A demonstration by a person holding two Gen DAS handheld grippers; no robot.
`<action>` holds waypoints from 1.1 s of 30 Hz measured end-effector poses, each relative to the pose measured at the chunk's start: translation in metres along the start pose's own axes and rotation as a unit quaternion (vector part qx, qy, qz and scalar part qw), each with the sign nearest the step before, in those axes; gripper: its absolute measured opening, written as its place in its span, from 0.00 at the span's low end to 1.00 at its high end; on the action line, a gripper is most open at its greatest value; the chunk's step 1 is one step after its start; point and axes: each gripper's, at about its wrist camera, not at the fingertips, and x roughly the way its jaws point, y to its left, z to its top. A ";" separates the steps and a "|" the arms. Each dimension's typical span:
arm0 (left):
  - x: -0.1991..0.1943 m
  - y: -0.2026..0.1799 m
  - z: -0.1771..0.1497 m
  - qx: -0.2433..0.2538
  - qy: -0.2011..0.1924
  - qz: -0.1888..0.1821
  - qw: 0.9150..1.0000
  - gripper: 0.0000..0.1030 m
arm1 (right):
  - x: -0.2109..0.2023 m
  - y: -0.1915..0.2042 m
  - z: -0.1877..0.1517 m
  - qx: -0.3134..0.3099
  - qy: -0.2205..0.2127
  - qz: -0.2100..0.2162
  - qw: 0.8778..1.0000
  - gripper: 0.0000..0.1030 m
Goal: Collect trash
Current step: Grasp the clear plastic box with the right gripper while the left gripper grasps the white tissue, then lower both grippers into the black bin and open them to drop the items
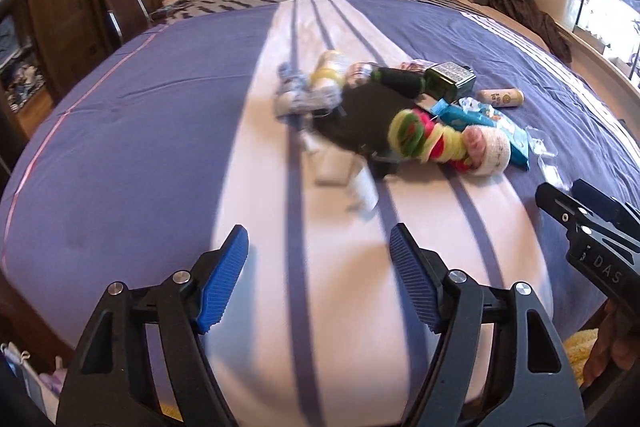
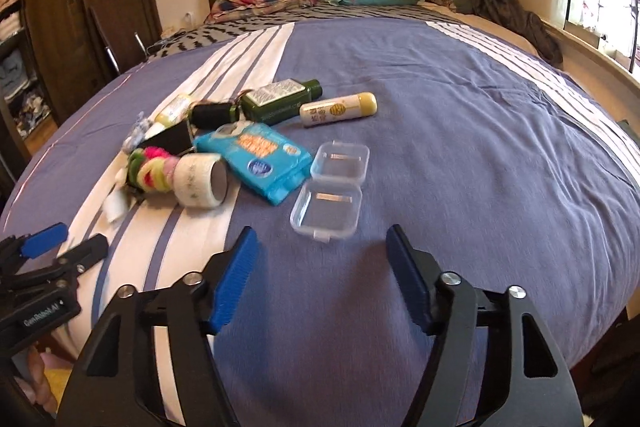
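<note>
In the left wrist view, the left tongs [image 1: 318, 247] are standing apart with nothing between them, hovering over the white stripe of the bed [image 1: 120, 131]. Ahead, a blurred heap of trash [image 1: 360, 107] is lying on the cover: colourful hair ties [image 1: 424, 139], a green bottle [image 1: 448, 81], a blue packet [image 1: 472, 119].

In the right wrist view, the right tongs [image 2: 322, 251] are likewise gaping and empty above the blue cover. Just beyond them an open clear plastic case [image 2: 332, 191] is lying, beside the blue packet [image 2: 256, 159], a tape roll [image 2: 202, 179] and a yellow-capped tube [image 2: 340, 109].
</note>
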 end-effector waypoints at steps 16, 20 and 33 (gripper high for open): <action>0.023 0.007 0.021 -0.004 0.007 -0.022 1.000 0.05 | 0.004 -0.011 0.011 -0.010 -0.010 -0.006 1.000 0.36; 0.005 0.007 0.007 0.002 0.006 -0.021 1.000 0.04 | -0.013 -0.015 0.000 -0.012 -0.010 -0.009 1.000 0.36; -0.101 -0.010 -0.077 0.016 -0.024 -0.041 0.999 0.04 | -0.108 -0.007 -0.054 -0.040 -0.014 0.026 0.999 0.36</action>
